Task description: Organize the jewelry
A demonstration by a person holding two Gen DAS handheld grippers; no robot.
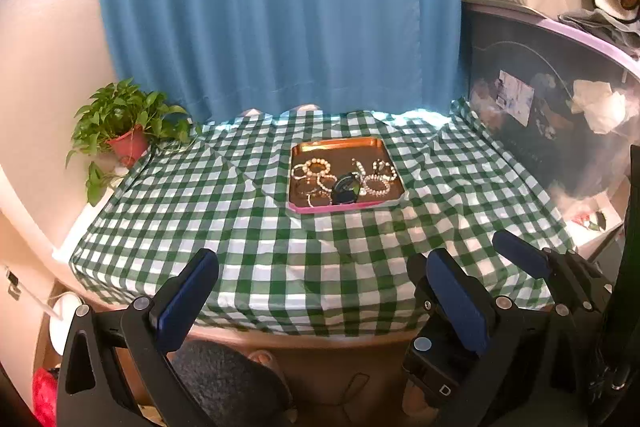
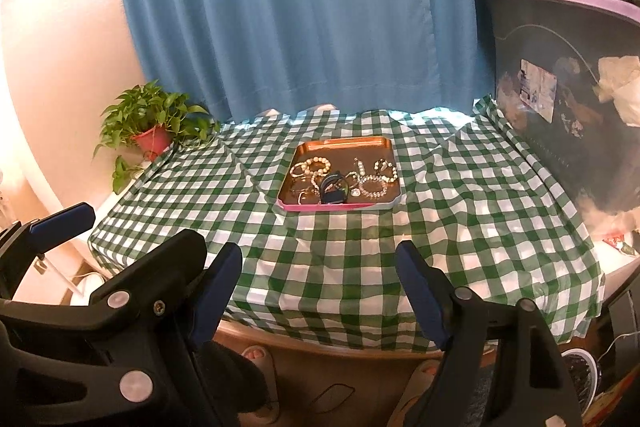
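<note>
A copper tray with a pink front rim [image 1: 336, 143] [image 2: 344, 141] sits mid-table on the green checked cloth. In it lie several pearl and bead bracelets [image 1: 316, 167] [image 2: 374, 187], thin rings and a dark watch-like band [image 1: 346, 189] [image 2: 332, 187]. My left gripper [image 1: 322, 261] hovers open over the table's near edge, well short of the tray, with nothing between its blue pads. My right gripper [image 2: 318, 255] is beside it, also open and empty. The right gripper's blue pad [image 1: 520, 254] shows at the right of the left wrist view, and the left gripper's pad [image 2: 64, 223] at the left of the right wrist view.
A potted green plant [image 1: 128, 143] [image 2: 154, 139] stands at the far left corner. A blue curtain [image 1: 280, 7] hangs behind the table. A dark storage bin with a lilac rim [image 1: 560, 107] [image 2: 568, 87] walls the right side. A person's sandalled feet [image 2: 256, 355] show below the near edge.
</note>
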